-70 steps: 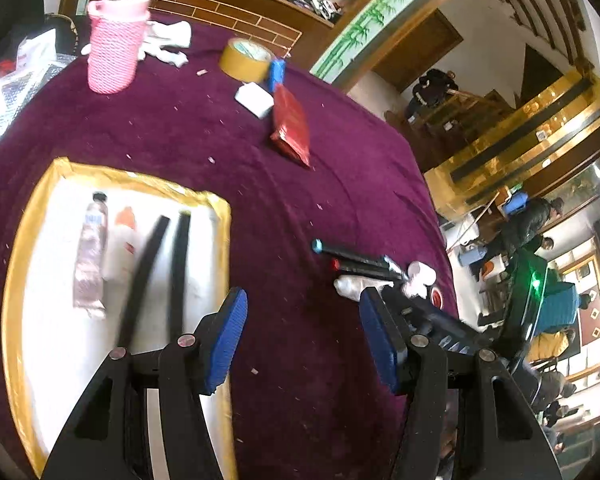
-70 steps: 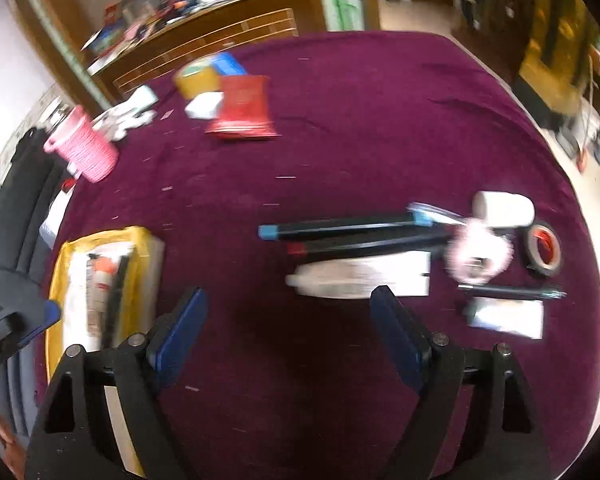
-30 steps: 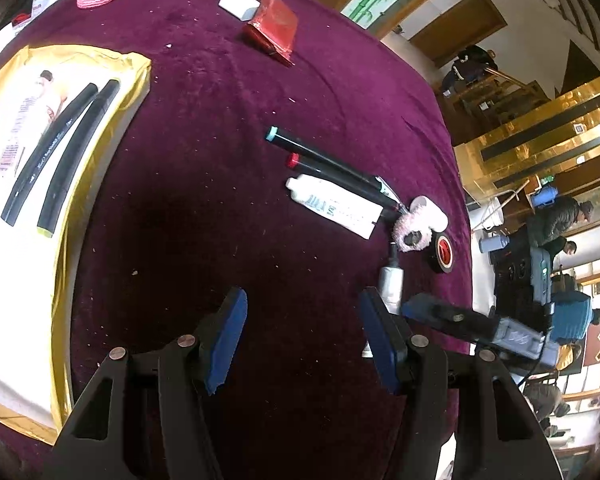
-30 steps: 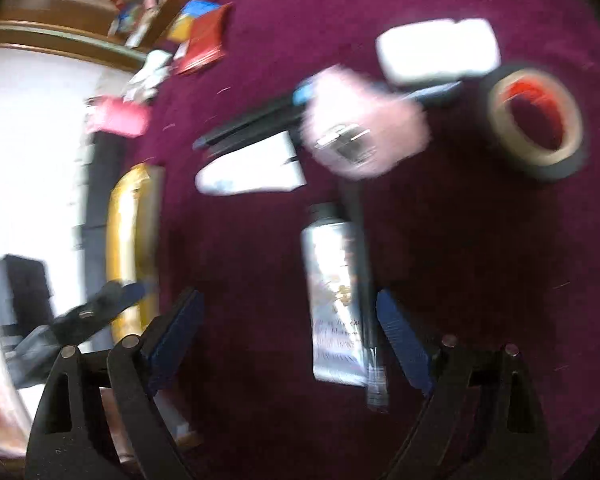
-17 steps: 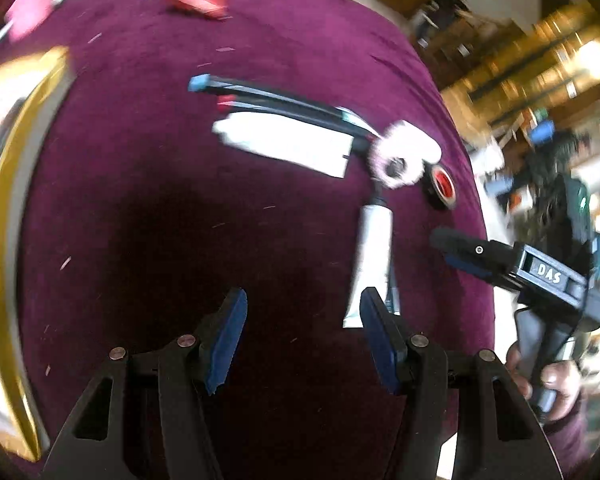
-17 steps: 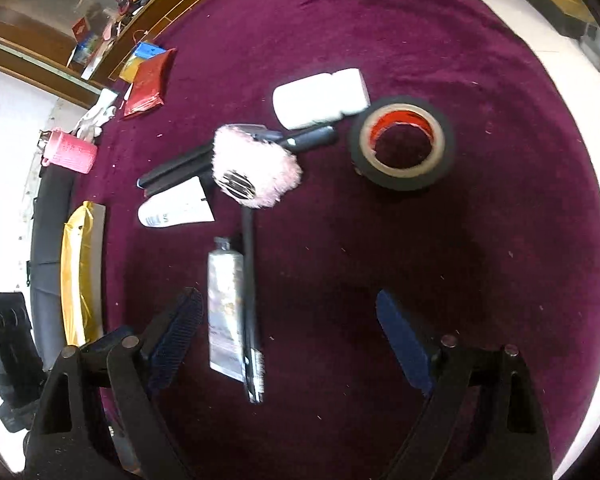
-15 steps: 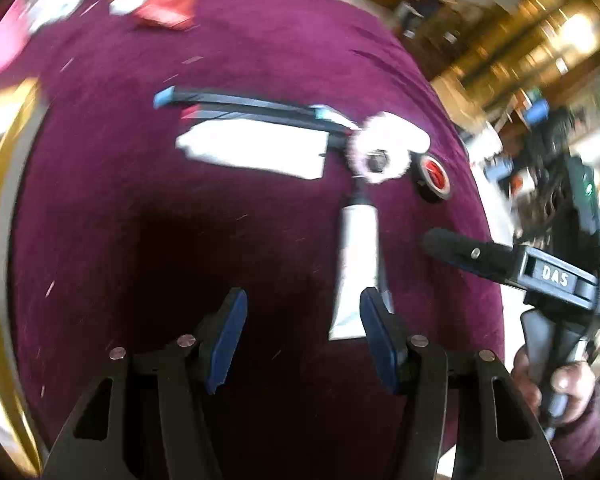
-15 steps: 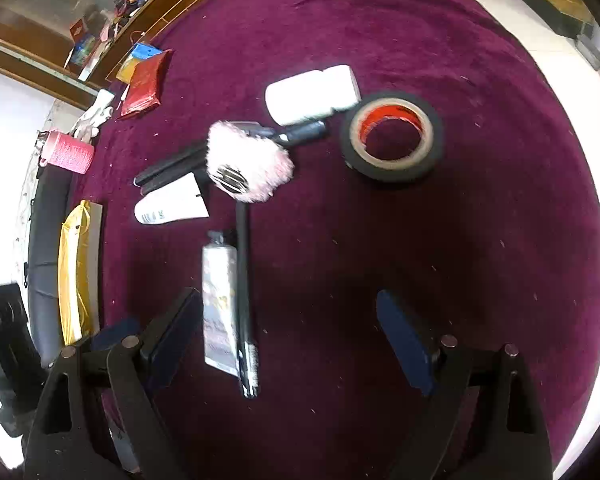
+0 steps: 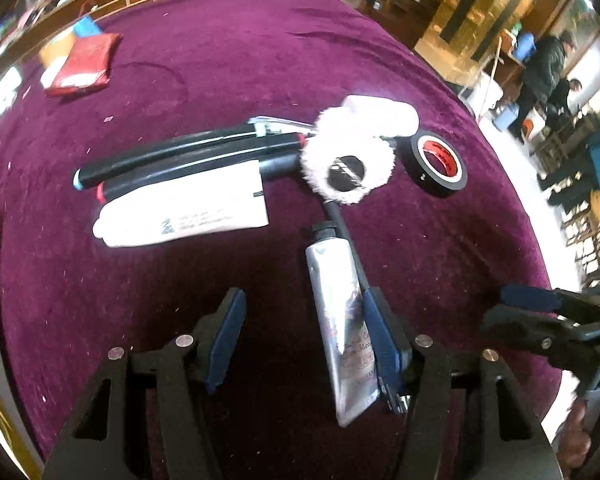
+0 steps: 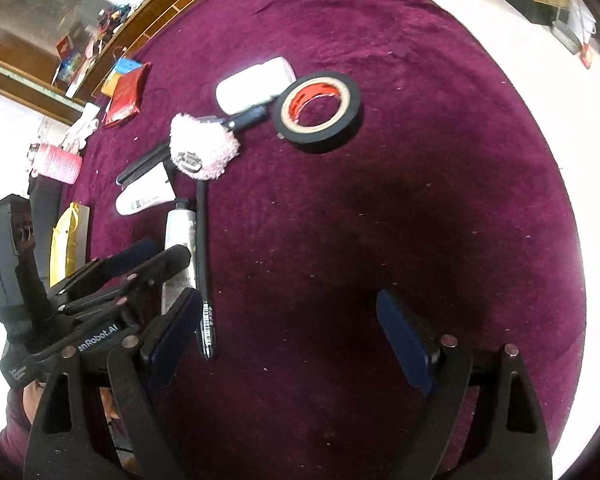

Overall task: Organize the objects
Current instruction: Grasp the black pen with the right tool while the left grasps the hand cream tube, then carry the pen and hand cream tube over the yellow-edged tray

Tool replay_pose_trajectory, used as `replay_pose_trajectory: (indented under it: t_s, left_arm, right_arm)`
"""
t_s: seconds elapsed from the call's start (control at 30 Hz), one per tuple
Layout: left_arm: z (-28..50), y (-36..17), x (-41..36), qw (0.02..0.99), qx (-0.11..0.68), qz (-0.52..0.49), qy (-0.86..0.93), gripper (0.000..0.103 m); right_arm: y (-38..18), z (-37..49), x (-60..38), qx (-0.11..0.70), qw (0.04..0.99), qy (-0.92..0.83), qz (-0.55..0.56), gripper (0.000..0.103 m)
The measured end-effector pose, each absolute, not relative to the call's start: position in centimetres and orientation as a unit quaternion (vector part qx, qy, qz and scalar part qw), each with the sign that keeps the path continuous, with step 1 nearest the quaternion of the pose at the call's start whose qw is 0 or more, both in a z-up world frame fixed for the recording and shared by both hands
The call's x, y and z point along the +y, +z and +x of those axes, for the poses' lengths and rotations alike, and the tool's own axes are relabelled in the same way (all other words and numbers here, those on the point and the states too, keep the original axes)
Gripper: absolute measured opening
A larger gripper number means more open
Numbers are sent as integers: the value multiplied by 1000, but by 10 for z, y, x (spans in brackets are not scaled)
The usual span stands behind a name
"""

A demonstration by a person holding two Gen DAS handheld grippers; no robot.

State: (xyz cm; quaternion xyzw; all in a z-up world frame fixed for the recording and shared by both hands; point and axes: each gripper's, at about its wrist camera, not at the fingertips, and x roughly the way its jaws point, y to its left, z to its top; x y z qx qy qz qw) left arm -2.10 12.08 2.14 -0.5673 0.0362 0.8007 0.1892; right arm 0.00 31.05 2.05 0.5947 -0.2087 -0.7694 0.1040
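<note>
The left gripper [image 9: 302, 336] is opening, nothing clenched; the silver tube [image 9: 340, 312] and black pen [image 10: 204, 264] touching it could be grasped together; the right gripper [image 10: 288, 336] is held released.

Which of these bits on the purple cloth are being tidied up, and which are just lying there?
Being tidied, it seems:
silver tube, between the left tool's opening jaws, not pressed
black pen beside it
white tube
two black markers
pink fluffy item
black tape roll

Probably just lying about:
red packet
pink knitted cup
</note>
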Motion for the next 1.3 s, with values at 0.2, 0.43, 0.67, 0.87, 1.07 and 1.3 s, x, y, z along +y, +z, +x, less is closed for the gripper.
replay_pose_trajectory:
  t_s: [0.2,0.43,0.67,0.87,1.07,1.3]
  left_arm:
    - [-14,23,140,214,59,-551,805,22]
    - [-7,30,106,219,-7,-560,799,22]
    - [10,51,52,208,-78,-547,807,22]
    - [23,62,21,204,-121,-537,810,22]
    - [34,68,-26,188,-153,-524,816,22]
    - [44,68,-85,169,-177,-515,821,22]
  right_arm:
    - [26,0,319,-218,95,-774,587,90]
    - [26,-1,315,-213,102,-775,587,90]
    - [31,-12,250,-132,147,-785,587,90]
    - [19,-31,186,-6,128,-816,564,76]
    - [19,-25,161,60,99,-829,547,6]
    - [25,-21,193,-106,104,-807,571,6]
